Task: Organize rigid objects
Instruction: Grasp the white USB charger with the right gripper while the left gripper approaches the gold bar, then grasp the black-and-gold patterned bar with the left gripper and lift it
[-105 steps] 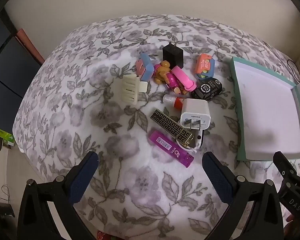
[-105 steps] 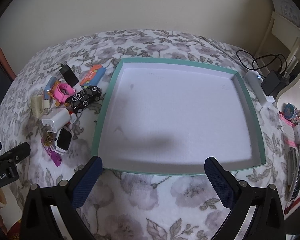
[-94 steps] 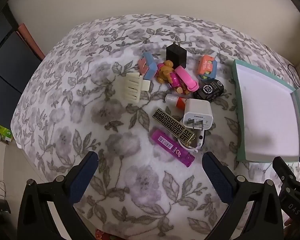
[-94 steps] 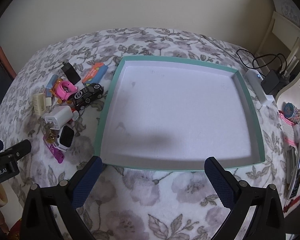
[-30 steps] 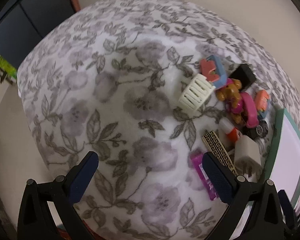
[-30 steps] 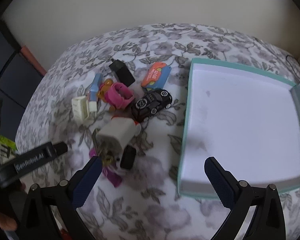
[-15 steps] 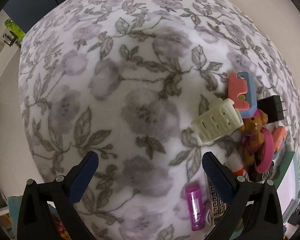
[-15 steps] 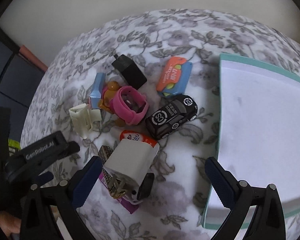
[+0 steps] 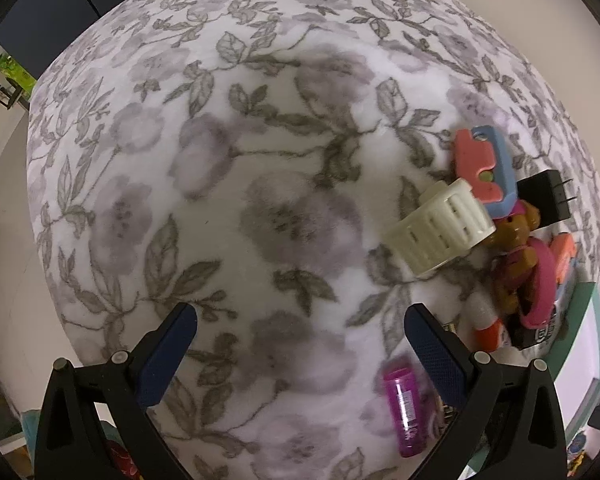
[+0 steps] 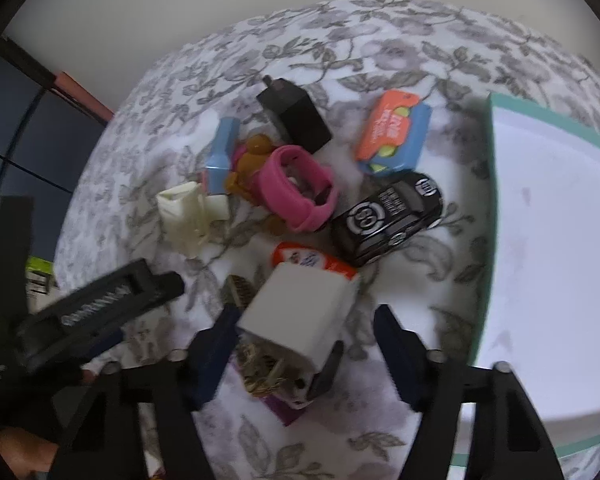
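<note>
A pile of small items lies on the floral cloth. In the right wrist view my right gripper straddles a white charger. Its jaws are closing, with a gap still showing at the right pad. Under the charger lie a patterned gold-and-black bar, a smartwatch and a magenta lighter. Beyond sit a black toy car, a pink band, a cream hair clip and a black charger. My left gripper hangs open over bare cloth, left of the hair clip.
A teal tray with a white floor lies right of the pile. An orange-and-blue box and an orange-capped tube lie among the items. The left gripper's black body sits close on the left. The cloth drops off at the left edge.
My right gripper has come down closer to the pile and its jaws have narrowed around the white charger. My left gripper drifted left over bare cloth, so the pile sits farther right.
</note>
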Motion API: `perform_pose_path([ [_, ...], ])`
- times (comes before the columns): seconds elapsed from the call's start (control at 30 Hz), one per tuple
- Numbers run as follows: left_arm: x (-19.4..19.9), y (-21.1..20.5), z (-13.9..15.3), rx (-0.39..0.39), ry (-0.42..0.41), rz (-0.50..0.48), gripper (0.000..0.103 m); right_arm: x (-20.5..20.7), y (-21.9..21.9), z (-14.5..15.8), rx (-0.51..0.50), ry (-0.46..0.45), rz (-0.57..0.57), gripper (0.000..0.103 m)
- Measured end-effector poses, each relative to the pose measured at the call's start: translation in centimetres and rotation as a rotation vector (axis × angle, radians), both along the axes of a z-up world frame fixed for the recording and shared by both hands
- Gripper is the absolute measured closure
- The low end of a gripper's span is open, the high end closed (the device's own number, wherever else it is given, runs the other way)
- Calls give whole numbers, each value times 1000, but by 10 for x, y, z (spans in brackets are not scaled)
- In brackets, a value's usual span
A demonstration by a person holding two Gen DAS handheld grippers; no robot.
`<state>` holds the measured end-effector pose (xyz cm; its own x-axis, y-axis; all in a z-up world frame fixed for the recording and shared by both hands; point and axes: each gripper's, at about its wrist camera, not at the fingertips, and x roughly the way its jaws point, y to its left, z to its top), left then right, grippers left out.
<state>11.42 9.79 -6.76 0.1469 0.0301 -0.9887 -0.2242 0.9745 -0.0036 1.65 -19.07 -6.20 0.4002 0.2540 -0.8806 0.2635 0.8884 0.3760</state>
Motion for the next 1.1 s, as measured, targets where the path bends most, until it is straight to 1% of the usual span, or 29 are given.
perform_pose_path([
  [0.03,0,1,-1,1,2,-1,0,0,0,0,14,-6,-1,45],
  [0.13,-6,-4,-1,10,-4,-22,0,-2,0,2,18,-17,0,46],
  [0.23,-13,-27,3,24,-16,-51,0,-3,-1,1,31,-21,-1,48],
  [0.33,-14,-37,4,27,-32,-86,0,-9,-5,3,39,-18,-4,50],
  [0.47,-15,-52,4,17,-36,-159,0,-16,-11,6,33,-13,-11,51],
  [0.6,-18,-70,5,-12,-32,-223,0,-25,-25,11,52,-17,-42,51],
  [0.73,-23,-96,15,-12,-53,-309,0,-35,-39,20,62,-33,-77,51],
  [0.83,-41,-115,27,-8,-55,-384,0,-40,-47,26,63,-42,-105,51],
  [0.93,-52,-128,27,-20,-41,-446,0,-47,-52,32,49,-51,-115,51],
  [1.1,-67,-144,21,-48,-19,-520,0,-56,-59,42,71,-73,-138,51],
])
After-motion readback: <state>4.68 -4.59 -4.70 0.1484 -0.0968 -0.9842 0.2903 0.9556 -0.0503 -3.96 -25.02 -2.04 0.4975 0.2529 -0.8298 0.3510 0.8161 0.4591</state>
